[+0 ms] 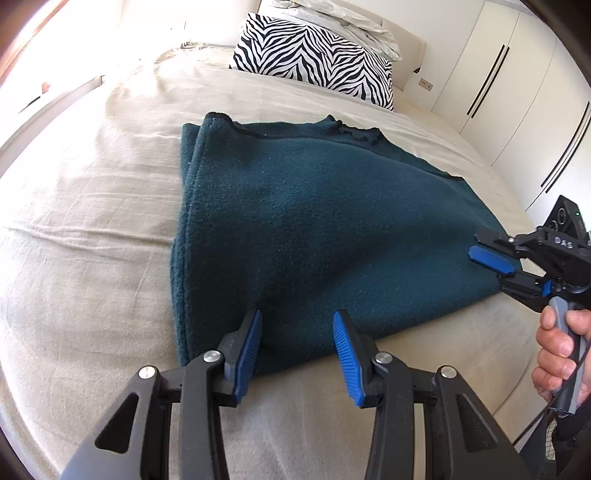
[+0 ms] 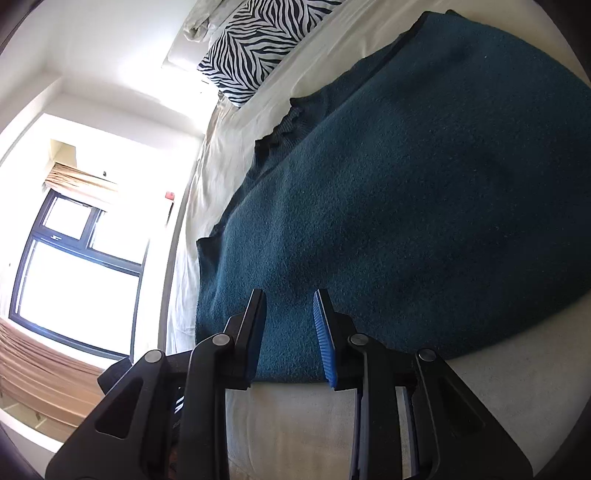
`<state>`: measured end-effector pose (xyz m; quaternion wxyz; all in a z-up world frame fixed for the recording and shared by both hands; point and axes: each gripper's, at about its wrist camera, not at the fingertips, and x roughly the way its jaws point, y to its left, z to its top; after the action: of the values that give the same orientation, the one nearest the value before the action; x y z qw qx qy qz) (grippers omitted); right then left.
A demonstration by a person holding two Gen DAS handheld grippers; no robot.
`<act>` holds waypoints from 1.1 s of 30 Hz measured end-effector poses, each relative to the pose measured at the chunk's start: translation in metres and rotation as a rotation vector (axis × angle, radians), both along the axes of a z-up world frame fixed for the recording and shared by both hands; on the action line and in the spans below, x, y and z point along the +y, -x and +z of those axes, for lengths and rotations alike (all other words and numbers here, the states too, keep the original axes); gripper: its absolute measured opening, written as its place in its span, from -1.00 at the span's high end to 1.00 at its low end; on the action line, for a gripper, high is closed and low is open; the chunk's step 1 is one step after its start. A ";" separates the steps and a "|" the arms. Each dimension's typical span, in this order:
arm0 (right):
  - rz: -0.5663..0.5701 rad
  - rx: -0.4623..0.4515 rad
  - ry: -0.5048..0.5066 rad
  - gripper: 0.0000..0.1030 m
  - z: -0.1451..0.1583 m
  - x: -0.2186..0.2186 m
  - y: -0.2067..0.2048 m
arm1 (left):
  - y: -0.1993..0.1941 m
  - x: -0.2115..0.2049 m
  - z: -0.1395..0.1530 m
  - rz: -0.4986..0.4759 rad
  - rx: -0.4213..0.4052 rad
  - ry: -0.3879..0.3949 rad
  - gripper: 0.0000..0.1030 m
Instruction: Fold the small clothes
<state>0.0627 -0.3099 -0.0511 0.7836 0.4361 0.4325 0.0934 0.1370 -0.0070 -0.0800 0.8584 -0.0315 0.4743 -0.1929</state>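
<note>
A dark teal knitted garment (image 1: 295,221) lies folded flat on the beige bed sheet (image 1: 92,229); it also fills much of the right wrist view (image 2: 424,203). My left gripper (image 1: 297,319) is open, its blue pads just over the garment's near edge, holding nothing. My right gripper (image 2: 290,299) is open over the garment's near right corner, rolled on its side. It also shows in the left wrist view (image 1: 491,264) at the garment's right edge, jaws apart, held by a hand (image 1: 561,350).
A zebra-print pillow (image 1: 314,55) and white bedding (image 1: 332,14) lie at the head of the bed. White wardrobe doors (image 1: 517,92) stand to the right. A bright window (image 2: 74,273) is on the far side. Bare sheet surrounds the garment.
</note>
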 end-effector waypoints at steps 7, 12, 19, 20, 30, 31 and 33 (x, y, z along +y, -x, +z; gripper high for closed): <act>0.026 -0.002 -0.019 0.42 -0.010 0.006 -0.017 | 0.009 0.024 0.032 0.061 -0.039 0.090 -0.17; 0.085 -0.024 -0.038 -0.01 -0.011 0.031 -0.032 | -0.012 0.030 0.035 0.097 -0.053 0.146 -0.29; 0.164 -0.049 -0.018 -0.01 -0.008 0.054 -0.061 | -0.037 0.037 0.032 0.155 -0.069 0.112 -0.29; 0.163 -0.049 -0.018 -0.01 -0.007 0.053 -0.064 | -0.040 0.041 0.030 0.169 -0.072 0.117 -0.29; 0.184 -0.061 -0.058 -0.01 -0.005 0.052 -0.090 | -0.066 0.067 -0.017 0.191 0.183 0.441 -0.34; 0.197 -0.063 -0.055 -0.01 -0.004 0.055 -0.093 | -0.067 0.066 -0.020 0.188 0.198 0.461 -0.34; 0.224 -0.062 -0.058 -0.01 -0.002 0.061 -0.102 | -0.069 0.065 -0.023 0.187 0.221 0.486 -0.33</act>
<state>0.1642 -0.2488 -0.0527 0.7682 0.4047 0.4511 0.2064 0.2064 0.0582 -0.1034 0.7829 -0.3008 0.4998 -0.2164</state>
